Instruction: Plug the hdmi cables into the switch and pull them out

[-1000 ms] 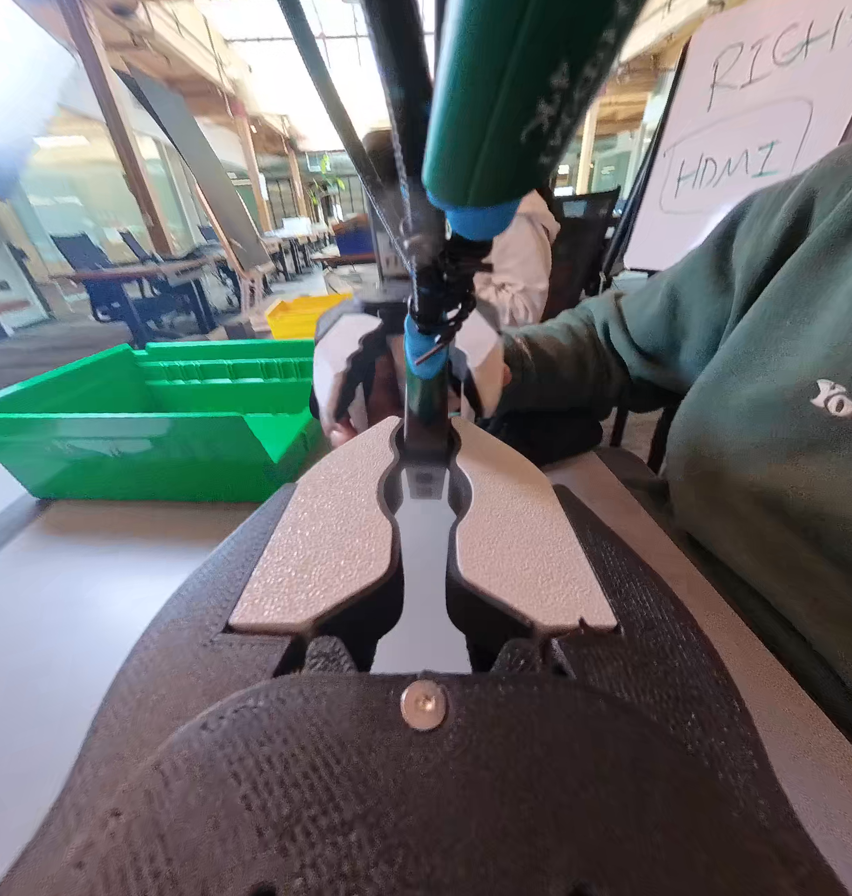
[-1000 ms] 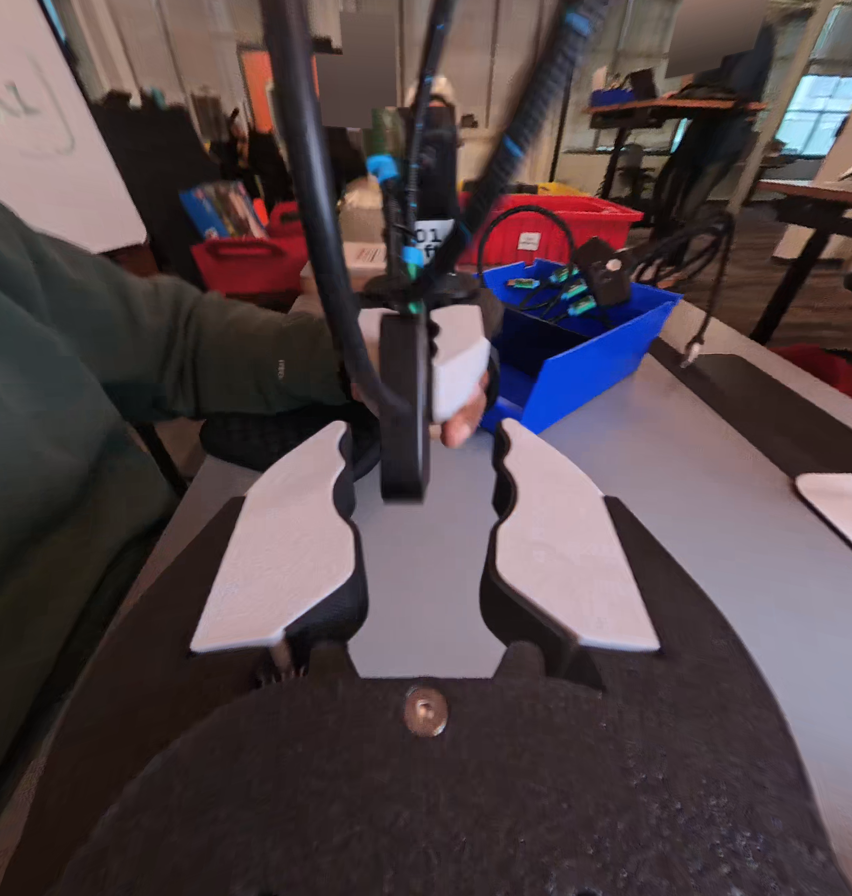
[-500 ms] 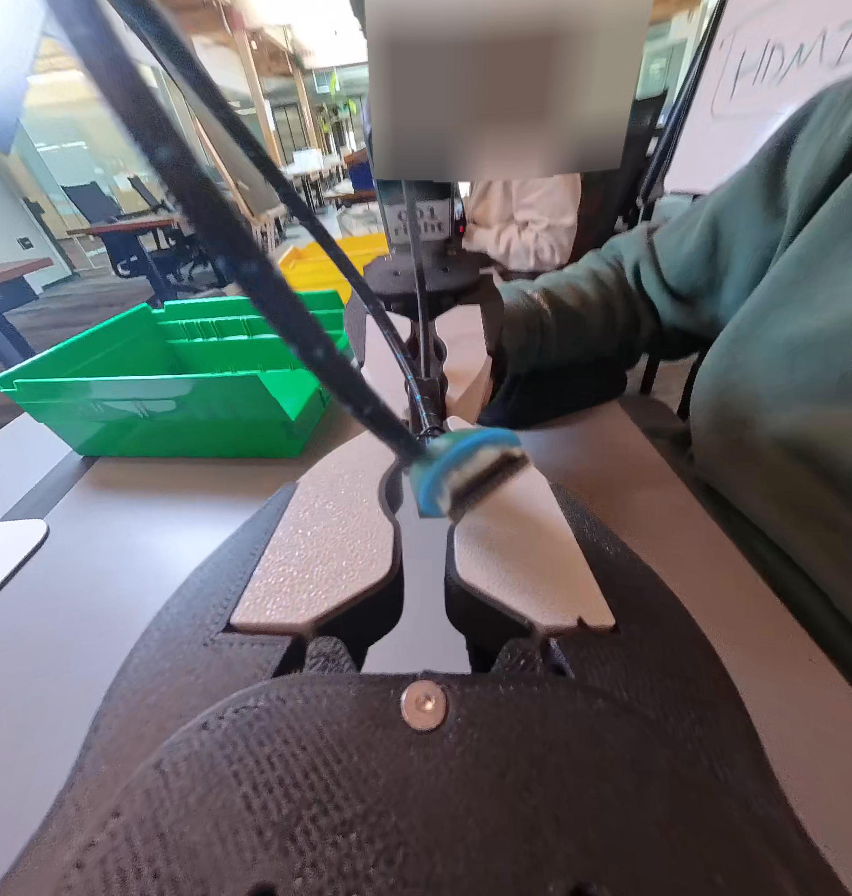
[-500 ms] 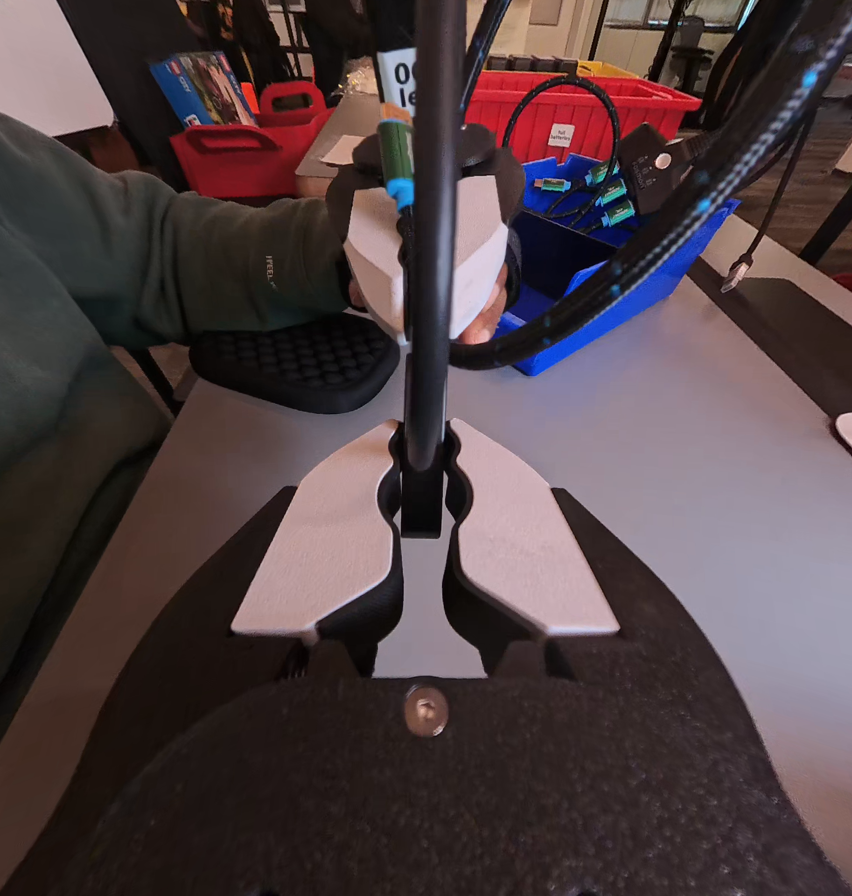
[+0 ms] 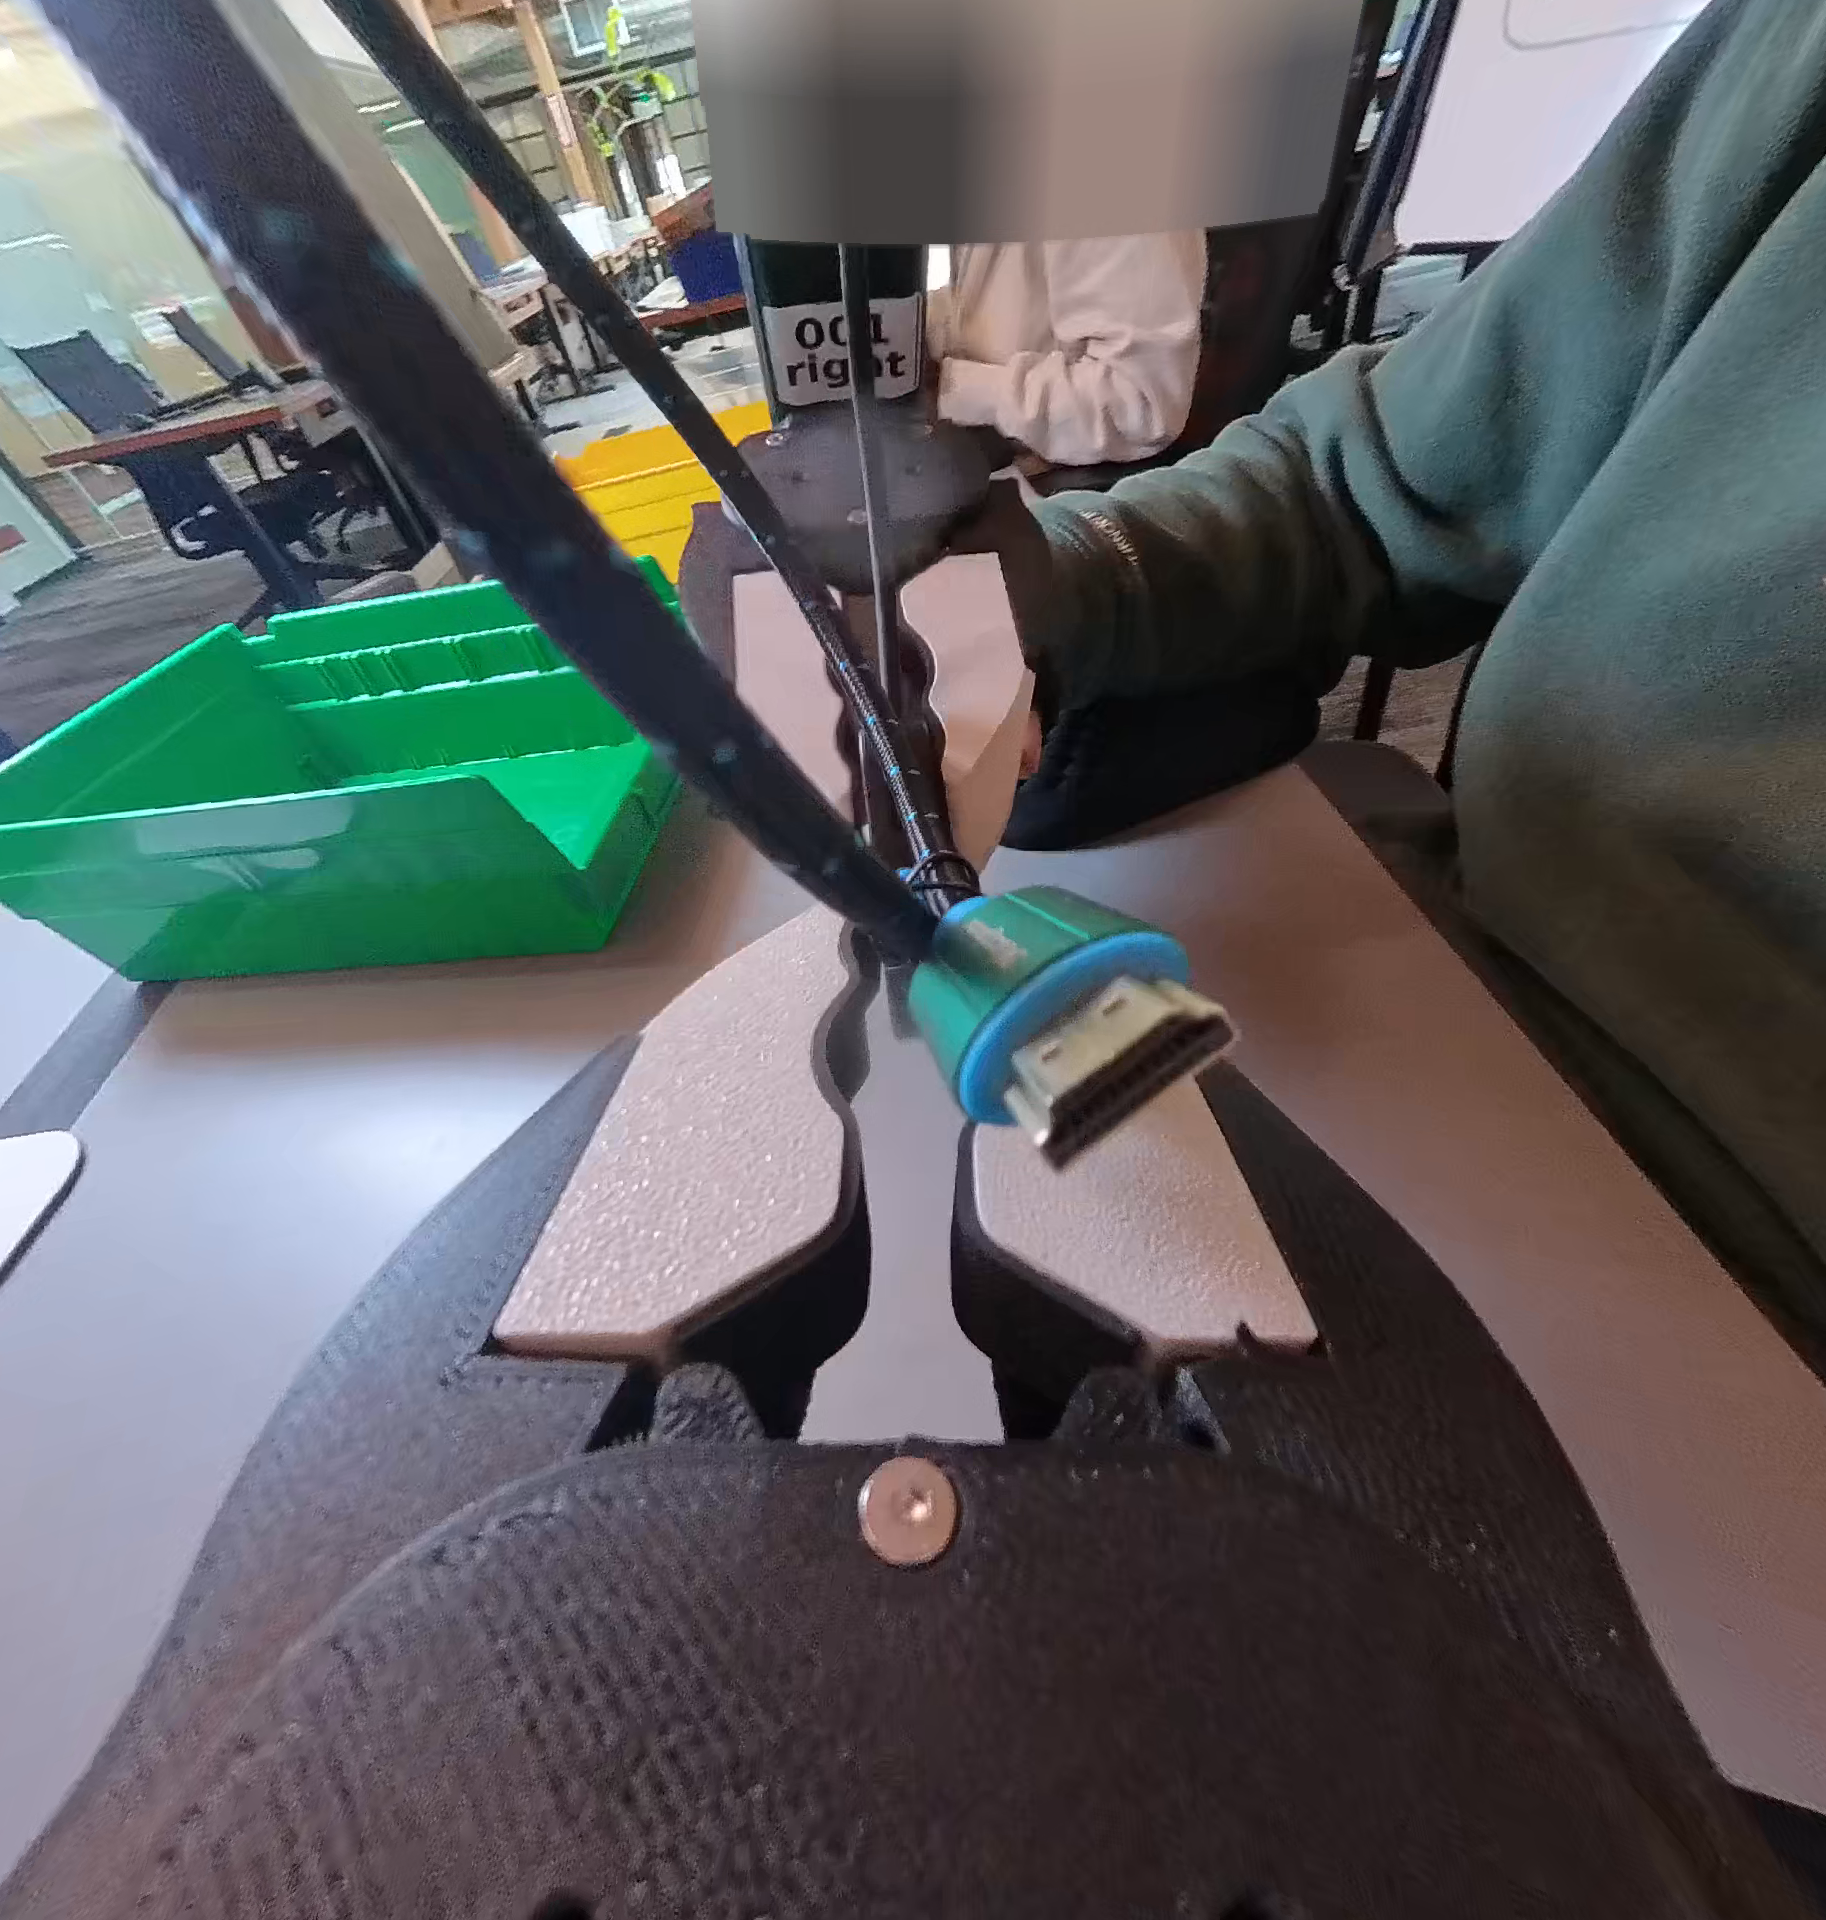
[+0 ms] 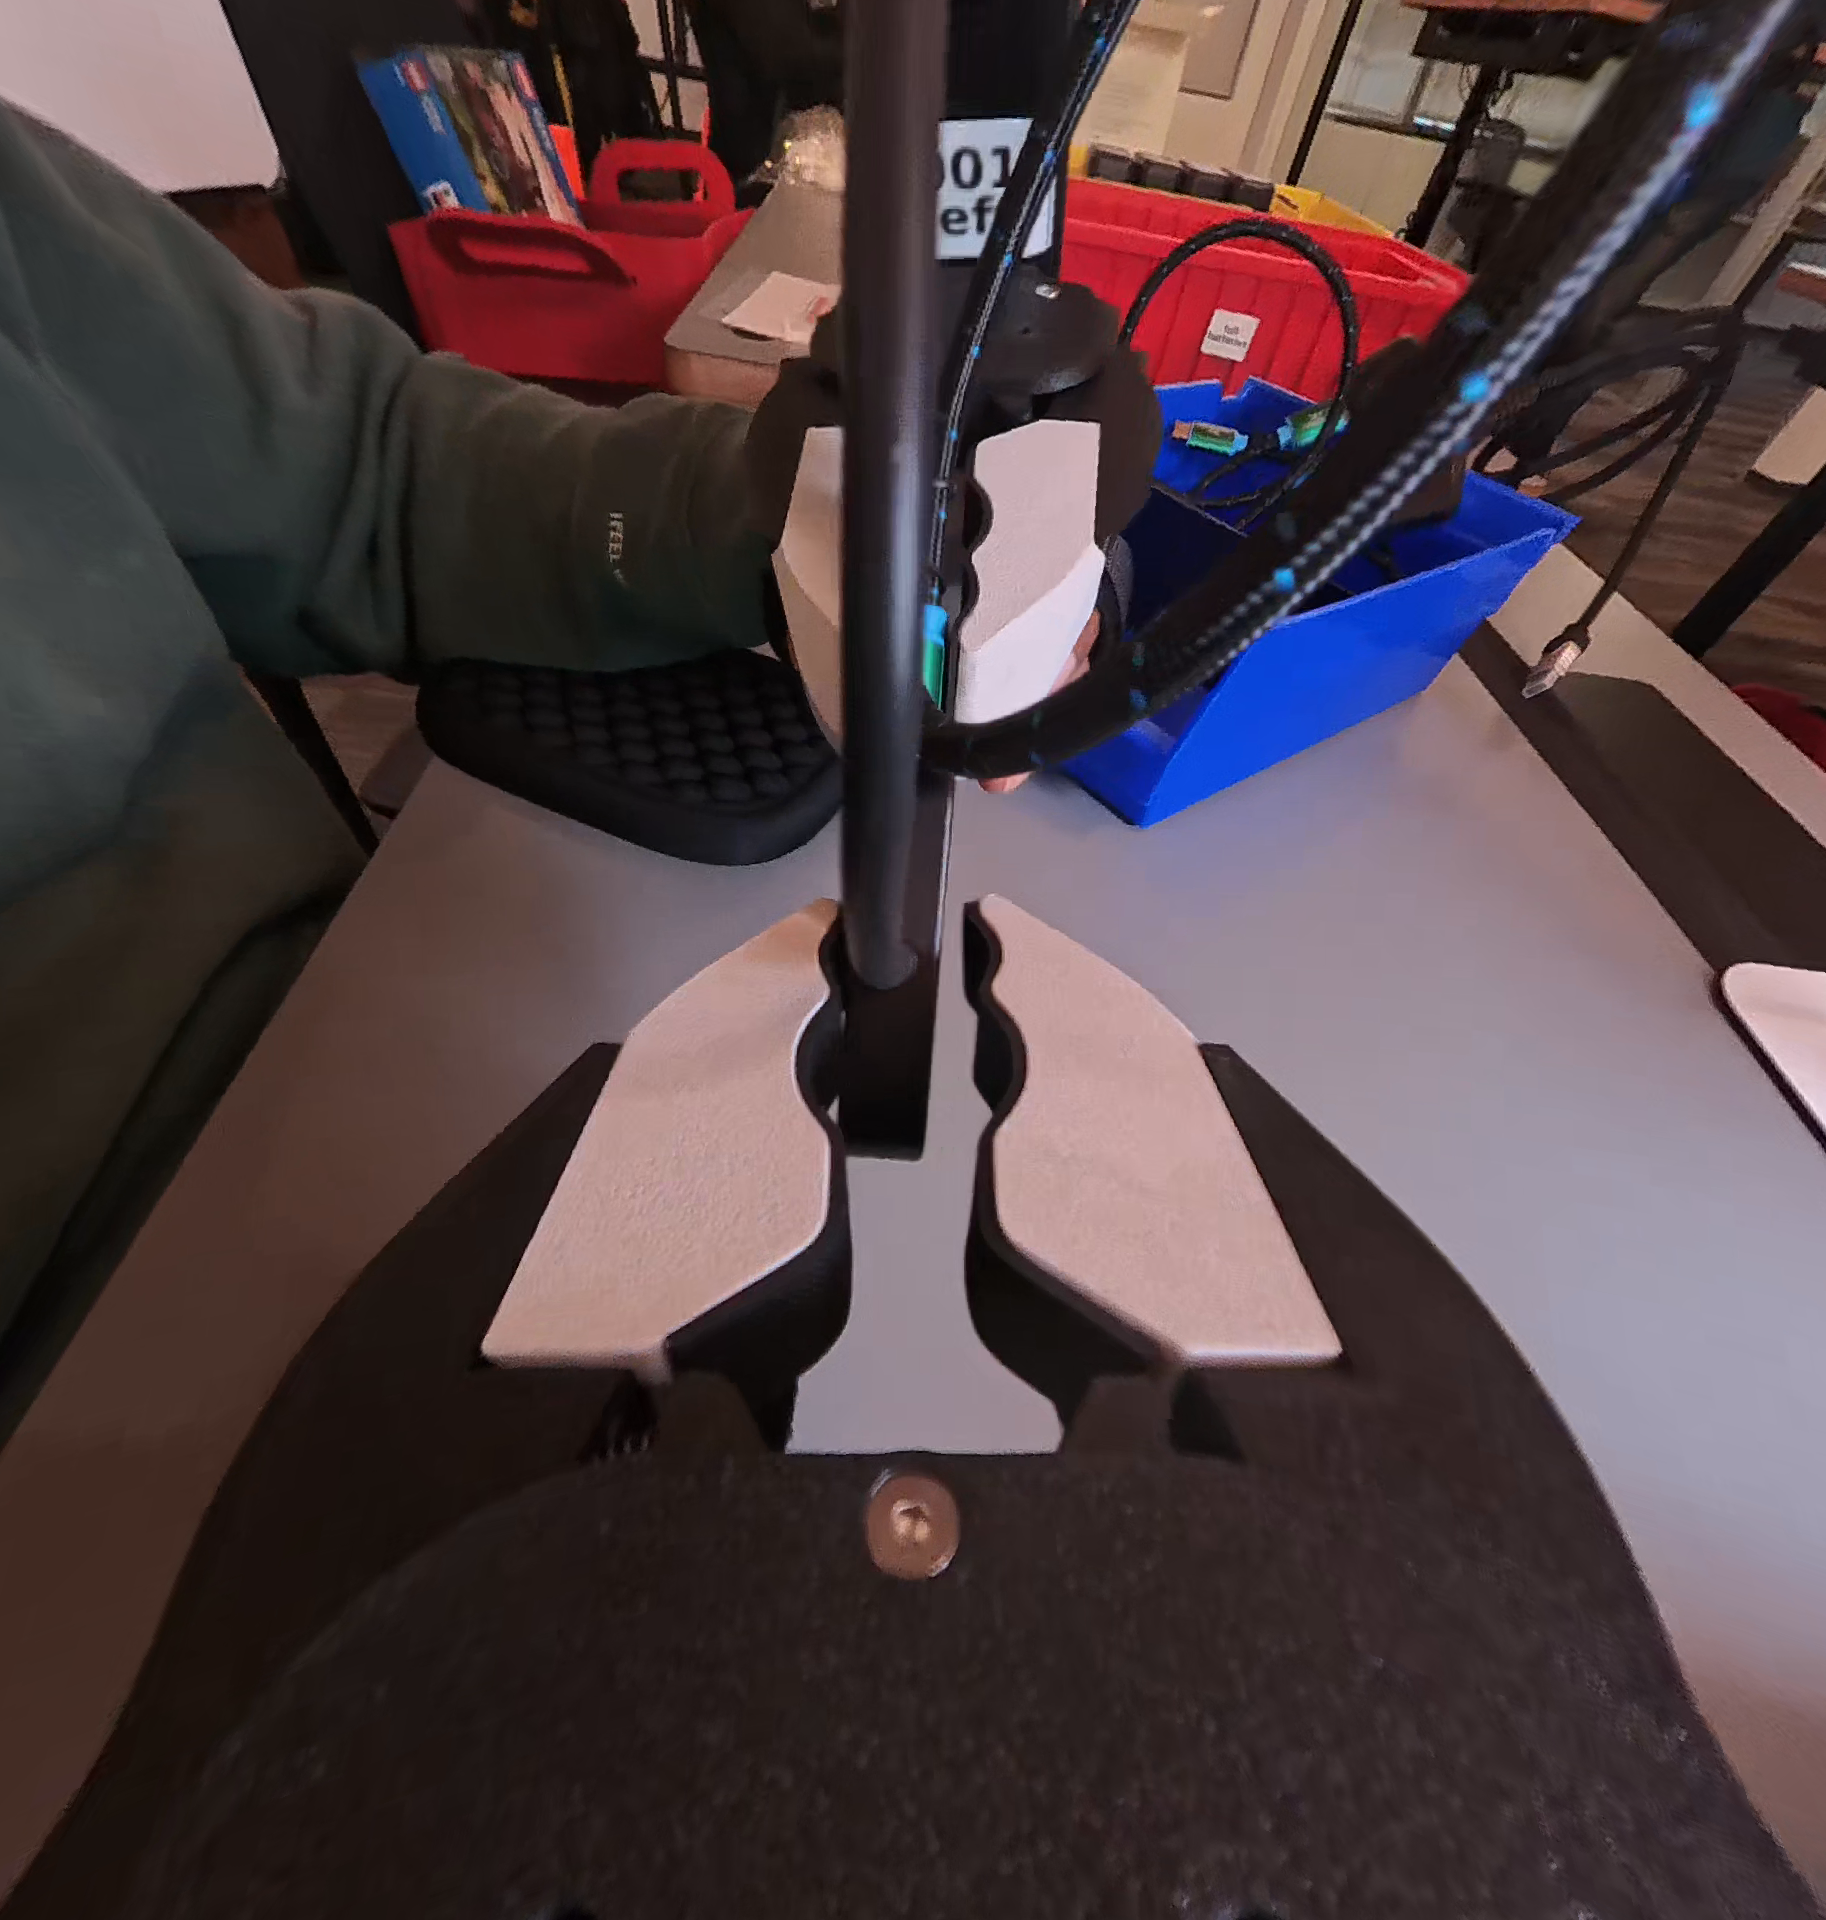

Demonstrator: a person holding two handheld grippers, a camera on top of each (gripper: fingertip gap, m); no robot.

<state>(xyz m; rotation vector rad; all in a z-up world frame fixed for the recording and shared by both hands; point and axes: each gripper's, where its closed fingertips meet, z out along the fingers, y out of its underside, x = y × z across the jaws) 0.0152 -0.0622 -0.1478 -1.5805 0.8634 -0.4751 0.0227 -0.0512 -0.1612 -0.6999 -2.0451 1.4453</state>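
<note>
The left gripper (image 5: pixel 904 956) is held level above the grey table (image 5: pixel 265 1122), clenched on a braided cable (image 5: pixel 893 774) (teal plug (image 5: pixel 1034 997) foremost). The right gripper (image 6: pixel 904 935) faces it with jaws parted, a black connector (image 6: pixel 883 1060) against the left pad only.

Facing wrist views, close above table (image 5: pixel 265 1143)

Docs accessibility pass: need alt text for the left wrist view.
The left tongs grip a black braided cable just behind its teal-and-blue connector, whose metal plug juts toward the camera. Beyond, the right tongs, held by a green-sleeved arm, have the cable between their fingers; a green bin sits left on the grey table.
</note>
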